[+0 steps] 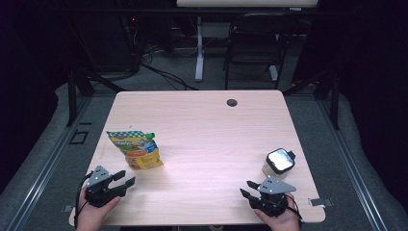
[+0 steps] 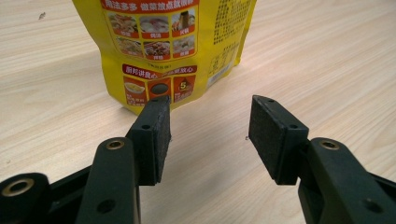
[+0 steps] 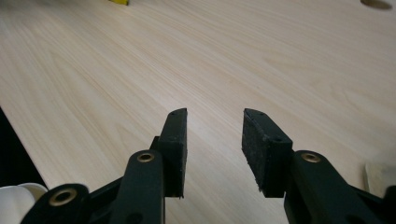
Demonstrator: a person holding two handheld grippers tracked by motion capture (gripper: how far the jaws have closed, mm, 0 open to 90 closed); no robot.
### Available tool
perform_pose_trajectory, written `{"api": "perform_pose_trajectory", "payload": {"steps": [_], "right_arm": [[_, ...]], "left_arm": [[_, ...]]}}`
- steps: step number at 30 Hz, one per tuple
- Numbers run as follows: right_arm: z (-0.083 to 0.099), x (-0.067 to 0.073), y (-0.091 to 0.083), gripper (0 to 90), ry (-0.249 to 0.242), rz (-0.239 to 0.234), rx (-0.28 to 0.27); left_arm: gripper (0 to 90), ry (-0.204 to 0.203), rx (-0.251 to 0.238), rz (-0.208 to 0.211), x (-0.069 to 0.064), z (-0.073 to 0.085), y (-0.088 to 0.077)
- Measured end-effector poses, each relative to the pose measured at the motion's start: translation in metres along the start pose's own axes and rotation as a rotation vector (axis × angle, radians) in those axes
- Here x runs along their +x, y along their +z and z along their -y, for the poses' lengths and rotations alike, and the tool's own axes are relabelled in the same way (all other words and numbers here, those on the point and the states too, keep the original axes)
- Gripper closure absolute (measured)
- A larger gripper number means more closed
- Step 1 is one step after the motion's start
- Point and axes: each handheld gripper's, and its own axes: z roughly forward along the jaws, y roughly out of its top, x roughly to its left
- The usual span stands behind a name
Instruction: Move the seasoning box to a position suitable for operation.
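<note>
The left claw stands spread with nothing between its pads, low over the surface and aimed at the bottom edge of the yellow pouch, which lies flat just ahead of it on the left part of the surface with its green cap turned away toward the middle. The right claw is also spread and empty, pointing across bare wood, with the small white jar and its shiny square lid close behind and beside it near the right edge. The likeliest trouble is the pouch itself: it is soft, glossy and lying flat, so pads coming in level may push it along the wood instead of getting round an edge, or pinch only a corner of film that slips out when lifted. A grip low on the base could also let the spouted end sag and drag. On the other side, a backward or sideways swing of the right hand could knock the jar toward the surface's near right edge.
</note>
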Motion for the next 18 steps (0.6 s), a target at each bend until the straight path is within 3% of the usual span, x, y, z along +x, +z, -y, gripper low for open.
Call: {"api": "perform_pose_trajectory", "payload": {"steps": [1,4,9,13,18], "right_arm": [[0.000,0.000,0.000,61.0,0.000,0.000,0.000],[0.004,-0.011,-0.006,60.9,0.067,0.013,-0.017],[0.005,-0.018,-0.015,60.6,0.094,0.022,-0.020],[0.008,-0.026,-0.024,61.7,0.128,0.052,-0.029],[0.013,-0.037,-0.038,64.3,0.142,0.108,0.000]], "left_arm": [[48.8,-0.010,0.001,-0.001,0.001,0.000,-0.001],[49.5,-0.038,0.023,0.001,0.006,0.002,-0.001],[53.2,-0.056,0.020,0.010,0.007,0.004,-0.004],[53.2,-0.075,-0.004,-0.006,0.010,0.003,-0.008],[53.5,-0.085,-0.007,-0.016,0.012,0.003,-0.010]]}}
